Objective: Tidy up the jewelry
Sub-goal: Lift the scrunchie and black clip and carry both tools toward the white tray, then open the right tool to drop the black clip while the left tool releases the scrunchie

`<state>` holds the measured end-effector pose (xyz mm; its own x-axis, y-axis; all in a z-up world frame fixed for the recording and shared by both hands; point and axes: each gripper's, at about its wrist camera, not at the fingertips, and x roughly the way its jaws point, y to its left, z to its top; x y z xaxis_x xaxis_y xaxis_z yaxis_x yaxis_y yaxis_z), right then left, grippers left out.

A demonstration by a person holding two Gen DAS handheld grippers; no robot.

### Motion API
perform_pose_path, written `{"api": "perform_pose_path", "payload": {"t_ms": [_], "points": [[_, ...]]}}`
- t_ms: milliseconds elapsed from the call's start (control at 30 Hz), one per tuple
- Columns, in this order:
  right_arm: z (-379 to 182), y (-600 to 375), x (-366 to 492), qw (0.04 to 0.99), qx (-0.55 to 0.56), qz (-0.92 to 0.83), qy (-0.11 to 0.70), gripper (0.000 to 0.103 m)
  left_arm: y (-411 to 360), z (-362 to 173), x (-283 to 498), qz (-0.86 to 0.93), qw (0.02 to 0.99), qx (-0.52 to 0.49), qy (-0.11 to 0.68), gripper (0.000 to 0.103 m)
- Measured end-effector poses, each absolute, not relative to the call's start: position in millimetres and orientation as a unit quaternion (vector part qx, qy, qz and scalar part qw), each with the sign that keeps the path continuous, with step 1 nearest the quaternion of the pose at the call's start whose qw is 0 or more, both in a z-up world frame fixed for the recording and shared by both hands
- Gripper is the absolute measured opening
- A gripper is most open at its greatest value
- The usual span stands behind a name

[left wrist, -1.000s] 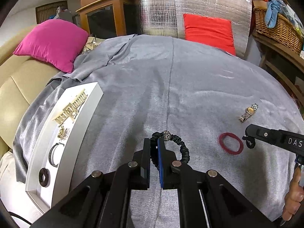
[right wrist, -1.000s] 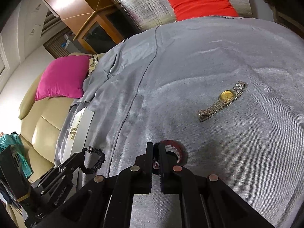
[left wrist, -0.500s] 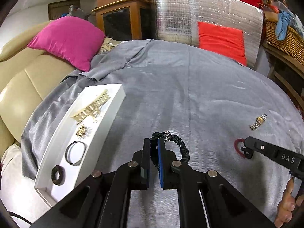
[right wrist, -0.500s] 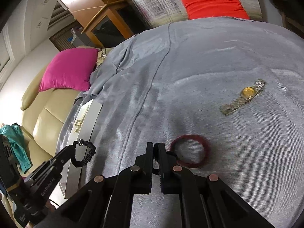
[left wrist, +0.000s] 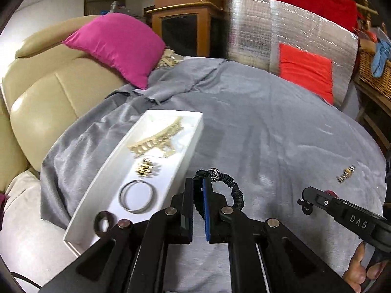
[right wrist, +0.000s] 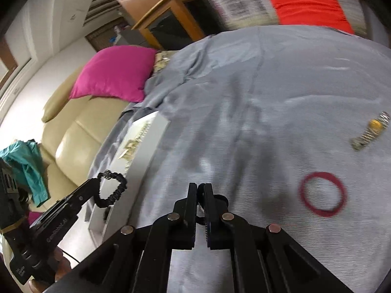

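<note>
The left gripper (left wrist: 198,183) was clamped on a black ruched bracelet (left wrist: 235,195), its fingers narrow with the band pinched between the blue pads and the loop arching out toward two o'clock; a beaded ball sat on the loop just past the fingertips. The right wrist view showed the bracelet hanging clear of the cloth, over the near end of the tray.

The right gripper (right wrist: 200,188) had its fingers drawn together with only a sliver between them; something small and dark showed at the tips, too blurred to name.

At ten o'clock from the left fingertips lay a long white tray (left wrist: 190,146) on the grey blanket (left wrist: 268,127). Inside it, from far end to near, rested a cream necklace (left wrist: 156,141), a small gold cluster (left wrist: 145,168), a silver bangle (left wrist: 136,199) and a dark ring (left wrist: 103,222).

In the right wrist view a red bangle (right wrist: 322,194) lay flat on the blanket at three o'clock from the fingertips, apart from them, and a gold-faced watch (right wrist: 371,131) lay farther out at two o'clock. A magenta cushion (left wrist: 117,46) leaned on the beige sofa (left wrist: 48,92) at eleven o'clock.
</note>
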<state>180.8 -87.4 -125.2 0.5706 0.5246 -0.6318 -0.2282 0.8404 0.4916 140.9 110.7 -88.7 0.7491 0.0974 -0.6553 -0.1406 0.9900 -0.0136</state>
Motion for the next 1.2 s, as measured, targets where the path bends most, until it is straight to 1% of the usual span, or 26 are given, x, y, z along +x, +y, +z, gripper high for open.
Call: {"api": "perform_pose_path", "payload": {"t_ms": [300,567,900,1033,1200], "points": [[-105,-8,192,0.858,0.164,0.271,0.403,0.006,183,-86,127,0.120,0.929,-0.075,0.342,0.007],[-91,62,209,0.851,0.143,0.307,0.402,0.006,246,-102,120,0.167,0.901,-0.138,0.377,0.007],[-100,124,229,0.841,0.093,0.327,0.420,0.006,237,-123,128,0.158,0.880,-0.133,0.429,0.007],[-107,137,236,0.840,0.074,0.327,0.427,0.006,237,-136,132,0.156,0.863,-0.144,0.458,0.007],[-120,143,245,0.842,0.053,0.311,0.437,0.006,232,-144,136,0.155,0.854,-0.142,0.476,0.007]]}}
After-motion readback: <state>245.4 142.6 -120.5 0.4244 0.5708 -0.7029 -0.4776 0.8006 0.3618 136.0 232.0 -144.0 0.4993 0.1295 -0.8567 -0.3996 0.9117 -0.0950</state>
